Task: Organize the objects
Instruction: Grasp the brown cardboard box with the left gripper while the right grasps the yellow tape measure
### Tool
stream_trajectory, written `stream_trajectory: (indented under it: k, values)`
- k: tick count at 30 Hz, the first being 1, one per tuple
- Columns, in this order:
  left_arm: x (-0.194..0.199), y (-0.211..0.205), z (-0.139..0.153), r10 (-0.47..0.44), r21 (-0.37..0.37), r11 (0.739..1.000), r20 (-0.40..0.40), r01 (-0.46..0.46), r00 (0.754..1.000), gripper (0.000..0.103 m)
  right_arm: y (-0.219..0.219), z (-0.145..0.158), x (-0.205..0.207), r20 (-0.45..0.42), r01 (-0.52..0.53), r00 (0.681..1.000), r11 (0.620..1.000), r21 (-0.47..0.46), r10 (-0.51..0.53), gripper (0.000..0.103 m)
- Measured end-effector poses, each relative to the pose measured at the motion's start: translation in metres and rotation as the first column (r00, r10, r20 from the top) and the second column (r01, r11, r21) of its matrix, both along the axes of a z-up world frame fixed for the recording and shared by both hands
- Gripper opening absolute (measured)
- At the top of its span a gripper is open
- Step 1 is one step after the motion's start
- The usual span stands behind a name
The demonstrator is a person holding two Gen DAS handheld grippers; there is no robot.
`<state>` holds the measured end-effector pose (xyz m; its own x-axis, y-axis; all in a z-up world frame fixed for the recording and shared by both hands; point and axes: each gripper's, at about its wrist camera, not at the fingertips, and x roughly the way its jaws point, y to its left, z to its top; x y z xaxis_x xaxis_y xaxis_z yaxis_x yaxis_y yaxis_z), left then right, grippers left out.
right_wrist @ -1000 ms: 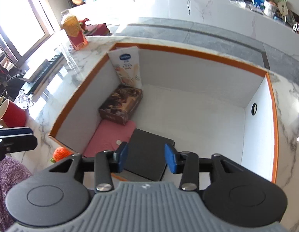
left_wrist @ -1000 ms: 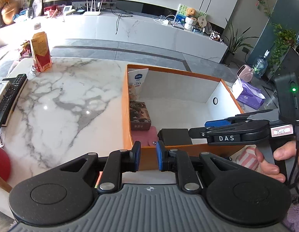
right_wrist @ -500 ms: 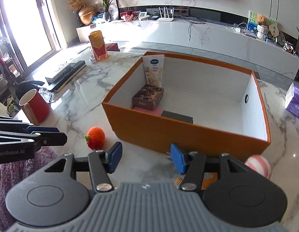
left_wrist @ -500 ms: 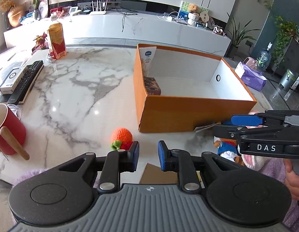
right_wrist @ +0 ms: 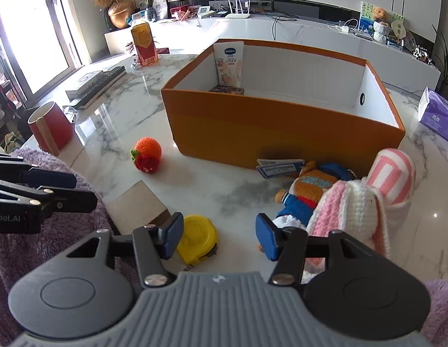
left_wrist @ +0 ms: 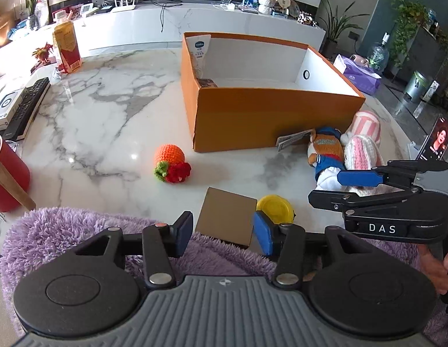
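step: next pickup | left gripper (left_wrist: 222,232) jaws opening, empty, around brown card (left_wrist: 227,219) at bench near edge | right gripper (right_wrist: 219,238) jaws wide, empty | card to be straddled squarely (it lies flat)

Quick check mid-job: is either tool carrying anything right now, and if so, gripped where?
Nothing is held. The left tool is opening with only the brown card showing beyond its gap; the right tool stands open over bare table, beside the yellow tape measure.
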<state>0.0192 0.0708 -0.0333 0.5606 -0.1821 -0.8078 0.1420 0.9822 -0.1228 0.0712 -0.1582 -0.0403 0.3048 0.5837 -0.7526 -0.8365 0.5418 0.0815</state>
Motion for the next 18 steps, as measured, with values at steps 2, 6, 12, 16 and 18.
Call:
stream_trajectory:
  k: [2,6,12,16,18]
  values:
    - [0.001,-0.005,-0.005,-0.021,0.023,1.0,-0.011,0.021,1.0,0.059,-0.001,-0.006,-0.004,-0.004,-0.005,1.0,1.0,-0.013,0.005,0.058]
    - [0.007,-0.018,-0.015,-0.084,0.079,0.993,-0.013,0.085,0.996,0.072,0.0,-0.018,-0.007,-0.023,-0.021,1.0,0.999,-0.035,0.02,0.059]
    - [0.023,-0.025,-0.031,-0.132,0.137,0.98,-0.076,0.142,0.988,0.078,0.002,-0.032,-0.005,-0.053,-0.044,0.998,0.997,-0.056,0.041,0.061]
    - [0.032,-0.027,-0.04,-0.149,0.152,0.974,-0.111,0.165,0.983,0.078,0.01,-0.039,-0.008,-0.046,-0.087,0.995,0.994,-0.073,0.084,0.062]
    - [0.037,-0.025,-0.044,-0.149,0.136,0.977,-0.128,0.166,0.981,0.078,0.015,-0.042,-0.01,-0.013,-0.11,0.994,0.99,-0.089,0.109,0.066]
